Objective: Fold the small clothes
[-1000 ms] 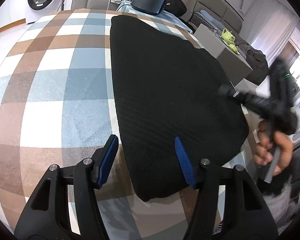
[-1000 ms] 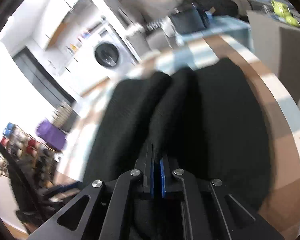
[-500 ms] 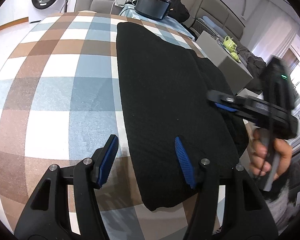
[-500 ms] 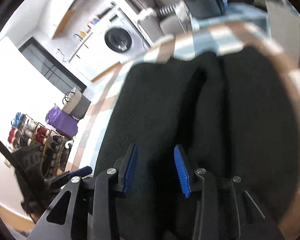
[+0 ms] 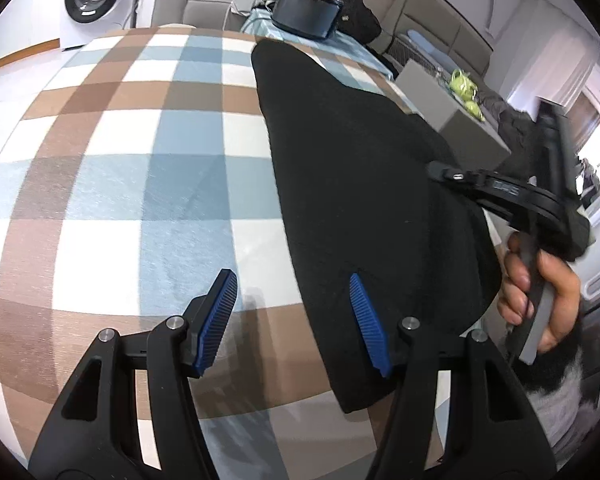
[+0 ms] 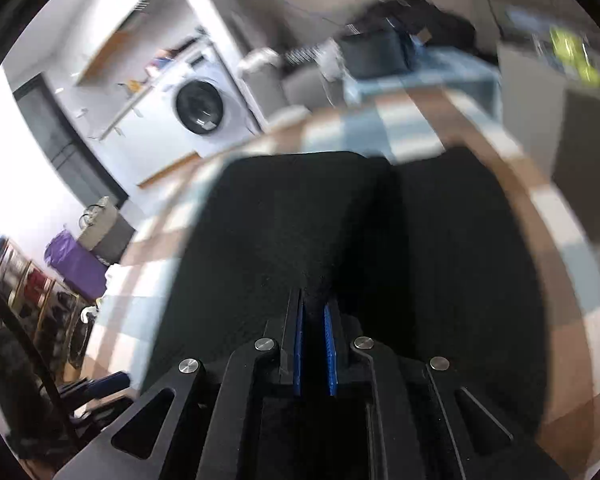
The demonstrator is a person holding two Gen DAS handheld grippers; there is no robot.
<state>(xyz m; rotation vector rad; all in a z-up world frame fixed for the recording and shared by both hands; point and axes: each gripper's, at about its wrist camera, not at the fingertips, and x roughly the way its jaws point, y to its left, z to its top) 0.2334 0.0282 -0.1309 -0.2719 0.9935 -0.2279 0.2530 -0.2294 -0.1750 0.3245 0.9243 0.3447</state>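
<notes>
A black knitted garment (image 5: 364, 168) lies on the checked tablecloth (image 5: 120, 168), long and narrow, with a fold along its right side. My left gripper (image 5: 296, 320) is open and empty over the garment's near left edge, one finger above the cloth, one above the garment. My right gripper (image 6: 313, 320) is shut on a pinch of the black garment (image 6: 300, 220) near its edge. It also shows in the left wrist view (image 5: 444, 170), held by a hand over the garment's right side.
A grey box (image 5: 452, 120) with green items stands off the table's right. A dark bin (image 5: 306, 12) sits beyond the far edge. A washing machine (image 5: 94, 0) and sofa are behind. Shelves (image 6: 24, 292) stand at the left.
My right gripper was shut, opened half a second ago, and has now closed on the garment again. The left gripper stayed open and shifted slightly left relative to the garment.
</notes>
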